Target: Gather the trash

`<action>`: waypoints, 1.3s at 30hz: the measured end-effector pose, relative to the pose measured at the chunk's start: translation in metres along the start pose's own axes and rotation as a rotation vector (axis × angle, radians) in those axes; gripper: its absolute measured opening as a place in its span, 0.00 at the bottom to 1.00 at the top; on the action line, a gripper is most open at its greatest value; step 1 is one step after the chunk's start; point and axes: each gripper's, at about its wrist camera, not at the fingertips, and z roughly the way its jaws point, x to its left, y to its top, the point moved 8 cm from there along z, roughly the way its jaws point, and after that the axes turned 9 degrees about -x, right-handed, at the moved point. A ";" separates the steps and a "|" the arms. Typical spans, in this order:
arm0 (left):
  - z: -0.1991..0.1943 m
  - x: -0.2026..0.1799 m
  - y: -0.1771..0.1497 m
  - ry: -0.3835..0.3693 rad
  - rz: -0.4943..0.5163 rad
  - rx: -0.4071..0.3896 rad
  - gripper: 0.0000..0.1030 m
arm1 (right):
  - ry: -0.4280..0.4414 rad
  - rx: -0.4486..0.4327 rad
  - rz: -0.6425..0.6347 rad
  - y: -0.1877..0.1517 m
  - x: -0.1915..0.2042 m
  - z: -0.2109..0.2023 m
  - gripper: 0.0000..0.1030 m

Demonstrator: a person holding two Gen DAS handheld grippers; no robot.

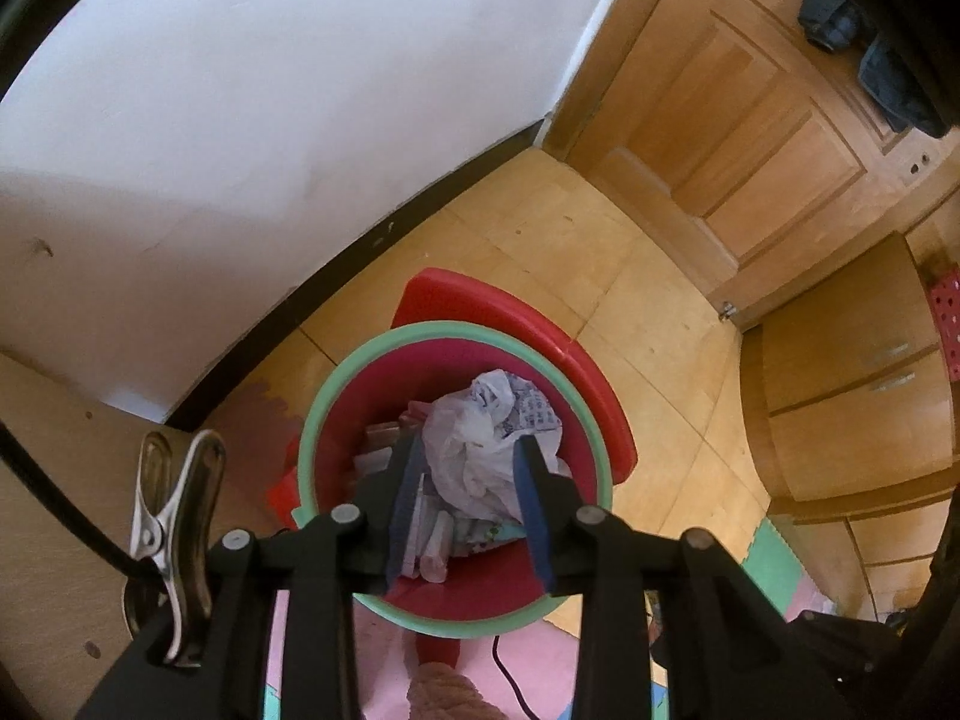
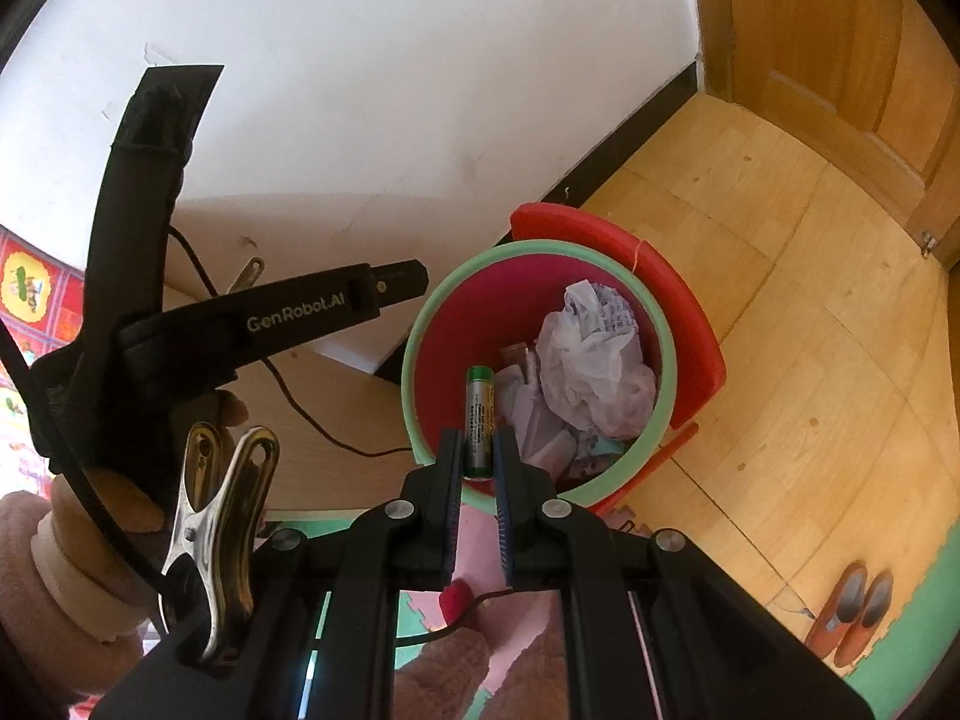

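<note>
A red bin with a green rim [image 1: 456, 330] [image 2: 540, 249] stands on the wooden floor. Inside lie a crumpled white plastic bag [image 1: 474, 420] [image 2: 594, 366] and several paper scraps and wrappers [image 2: 540, 426]. My left gripper [image 1: 471, 450] hangs over the bin, open; the bag lies below the gap between its blue pads and is not pinched. Its black housing [image 2: 300, 312] shows at the bin's left side in the right wrist view. My right gripper [image 2: 478, 438] is shut on a green and silver battery [image 2: 480, 414], which sticks out upright over the bin's near-left edge.
A red plastic piece [image 1: 480, 306] leans behind the bin. A white wall with a dark baseboard [image 1: 360, 252] and a wooden panel [image 1: 60, 450] lie to the left, a wooden door [image 1: 750, 138] and cabinet [image 1: 852, 384] to the right. Orange slippers [image 2: 852, 606] sit on the foam mat [image 2: 900, 678].
</note>
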 end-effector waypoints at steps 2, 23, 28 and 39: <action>-0.001 0.002 0.000 0.009 -0.006 0.001 0.31 | 0.006 0.004 -0.002 0.000 0.001 0.003 0.11; -0.037 0.006 -0.004 0.034 -0.068 -0.039 0.31 | 0.062 -0.035 -0.048 0.011 0.014 -0.005 0.24; -0.053 0.002 -0.010 0.030 -0.076 -0.047 0.31 | 0.054 -0.045 -0.063 0.007 0.017 -0.016 0.24; -0.105 -0.008 -0.024 -0.015 -0.073 -0.080 0.31 | 0.007 -0.077 -0.081 -0.001 0.019 -0.044 0.24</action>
